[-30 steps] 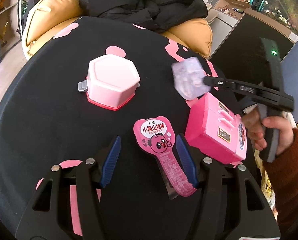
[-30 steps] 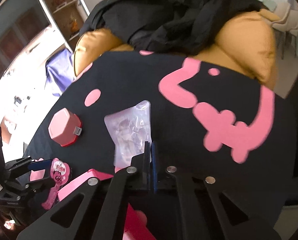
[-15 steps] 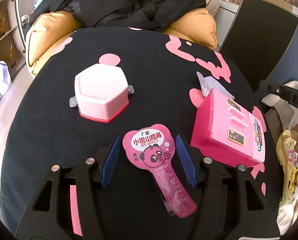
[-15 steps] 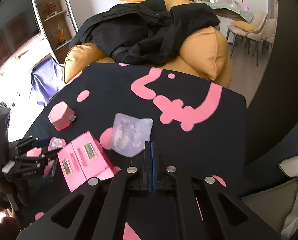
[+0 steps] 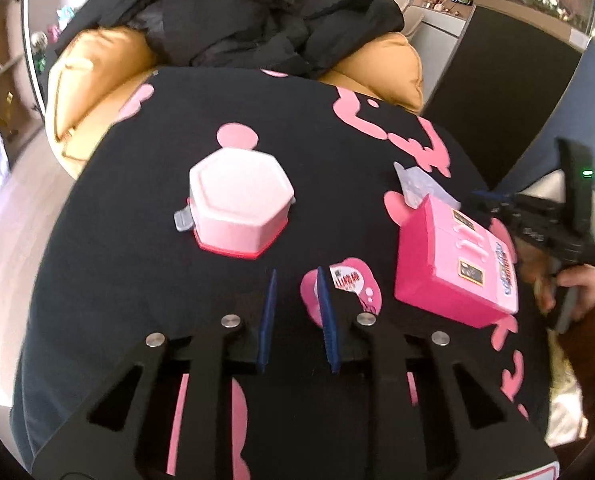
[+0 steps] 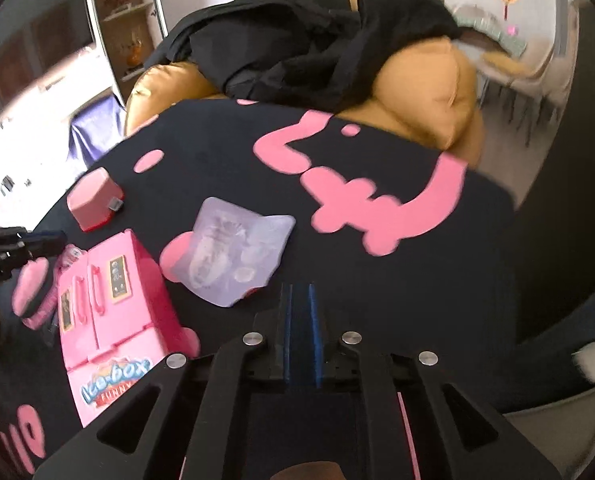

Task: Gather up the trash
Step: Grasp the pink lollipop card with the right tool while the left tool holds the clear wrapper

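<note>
A pink lollipop-shaped wrapper (image 5: pixel 353 284) lies on the black cloth, partly hidden behind my left gripper's right finger. My left gripper (image 5: pixel 295 292) is closing. Only the wrapper's left edge is between the pads, and a gap still shows. A clear plastic blister wrapper (image 6: pixel 233 256) lies flat on the cloth behind the pink toy fridge (image 5: pixel 453 264), just ahead of my right gripper (image 6: pixel 300 300). That gripper's jaws are opening a crack, with nothing between them. In the left wrist view the right gripper (image 5: pixel 493 200) reaches in from the right, held by a hand (image 5: pixel 573 288).
A pink hexagonal box (image 5: pixel 239 204) stands left of centre on the round table's black cloth with pink prints (image 5: pixel 137 240). Behind the table is a yellow sofa (image 5: pixel 93 76) heaped with black clothes (image 5: pixel 257 20). The table edge falls away at the right.
The right gripper brought the clear wrapper down behind the toy fridge, let it go and drew back. The left gripper's jaws narrowed, and the pink wrapper now sits at its right finger.
</note>
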Motion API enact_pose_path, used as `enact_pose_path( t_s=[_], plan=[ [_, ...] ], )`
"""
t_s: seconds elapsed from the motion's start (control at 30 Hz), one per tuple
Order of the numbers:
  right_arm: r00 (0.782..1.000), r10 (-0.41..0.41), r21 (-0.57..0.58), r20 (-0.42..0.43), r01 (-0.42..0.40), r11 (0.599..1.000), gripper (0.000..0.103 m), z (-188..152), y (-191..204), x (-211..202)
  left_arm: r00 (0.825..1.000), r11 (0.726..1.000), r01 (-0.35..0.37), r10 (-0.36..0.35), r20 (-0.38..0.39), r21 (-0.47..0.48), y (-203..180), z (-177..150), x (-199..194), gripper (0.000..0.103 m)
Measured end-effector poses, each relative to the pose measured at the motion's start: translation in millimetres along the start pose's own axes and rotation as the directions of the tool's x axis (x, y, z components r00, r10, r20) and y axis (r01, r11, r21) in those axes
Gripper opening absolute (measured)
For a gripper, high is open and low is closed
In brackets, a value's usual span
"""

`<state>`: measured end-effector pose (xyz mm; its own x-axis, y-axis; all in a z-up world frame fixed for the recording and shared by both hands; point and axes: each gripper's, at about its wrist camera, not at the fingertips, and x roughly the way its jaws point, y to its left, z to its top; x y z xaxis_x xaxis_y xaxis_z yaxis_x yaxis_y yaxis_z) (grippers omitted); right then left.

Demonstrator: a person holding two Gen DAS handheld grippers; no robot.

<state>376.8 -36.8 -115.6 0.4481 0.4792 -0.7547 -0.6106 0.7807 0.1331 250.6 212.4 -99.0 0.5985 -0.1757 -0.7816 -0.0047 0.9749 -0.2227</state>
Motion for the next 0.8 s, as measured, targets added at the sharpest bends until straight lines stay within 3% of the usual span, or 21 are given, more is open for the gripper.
enact_pose_path(
  t_s=[0.07, 0.2, 0.4, 0.57, 0.8],
  plan=[
    [0.997, 0.072, 0.050, 0.004, -0.072, 0.996, 0.013, 1.8, -0.1, 5.6, 1.000, 1.000, 0.018, -0.018, -0.003, -0.008, 5.4, -0.7, -2.8, 0.031],
    [0.989, 0.148, 0.081, 0.026, -0.149, 0.985, 0.034, 10.3, 13.5, 8.3, 0.999, 0.999, 0.046, -0.046, 0.003, -0.028, 12.2, -0.5, -7.9, 0.042],
    [0.987, 0.160, 0.107, 0.028, -0.163, 0.981, 0.035, 26.8, 24.1, 18.4, 0.998, 0.997, 0.066, -0.065, 0.005, -0.043, 18.1, 3.2, -7.8, 0.047],
    [0.996, 0.078, -0.019, -0.047, -0.079, 0.997, 0.035, 38.9, 38.3, 33.1, 0.996, 0.995, 0.090, -0.091, -0.017, -0.035, 18.7, 4.1, -2.4, 0.048],
    [0.999, 0.014, 0.040, 0.038, -0.015, 0.999, 0.035, 48.4, 14.2, 17.6, 0.972, 0.972, 0.230, -0.232, -0.029, -0.055, -3.5, 38.1, 9.6, 0.047]
  ],
)
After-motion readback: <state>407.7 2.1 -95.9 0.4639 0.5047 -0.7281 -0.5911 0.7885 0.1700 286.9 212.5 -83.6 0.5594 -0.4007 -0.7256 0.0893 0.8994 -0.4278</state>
